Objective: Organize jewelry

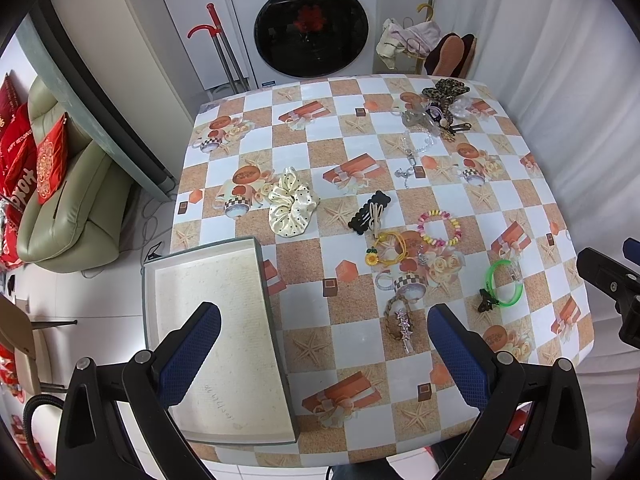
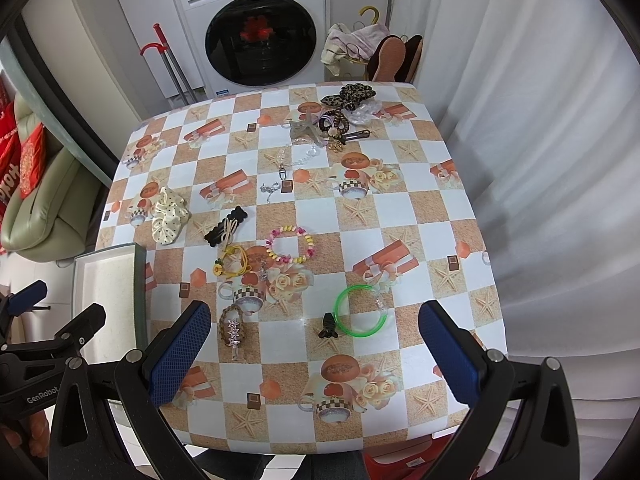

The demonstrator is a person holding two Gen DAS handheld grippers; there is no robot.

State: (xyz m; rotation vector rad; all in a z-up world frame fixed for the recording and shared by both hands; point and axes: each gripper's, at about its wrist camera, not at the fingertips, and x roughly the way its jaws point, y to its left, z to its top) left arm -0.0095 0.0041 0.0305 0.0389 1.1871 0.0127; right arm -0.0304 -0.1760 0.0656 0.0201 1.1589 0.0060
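An empty shallow box (image 1: 216, 320) lies at the table's near left corner, under my open left gripper (image 1: 324, 322). Loose pieces are scattered on the checked tablecloth: a cream dotted scrunchie (image 1: 290, 202), a black hair clip (image 1: 370, 212), a pastel bead bracelet (image 1: 439, 227), a yellow hair tie (image 1: 386, 252), a braided band with a star clip (image 1: 400, 322), a green bangle (image 2: 360, 311) and a small dark clip (image 2: 328, 326). My right gripper (image 2: 314, 326) hangs open above the near edge, the bangle between its fingers' line of sight. A pile with a leopard bow (image 2: 350, 96) sits far right.
A clear chain with a keyring (image 1: 412, 152) lies mid-table. Beyond the table stand a washing machine (image 1: 312, 28), a red-handled mop (image 1: 218, 44) and a rack with clothes (image 1: 416, 42). A sofa with red cushions (image 1: 60, 184) is at left, a white curtain (image 2: 540, 120) at right.
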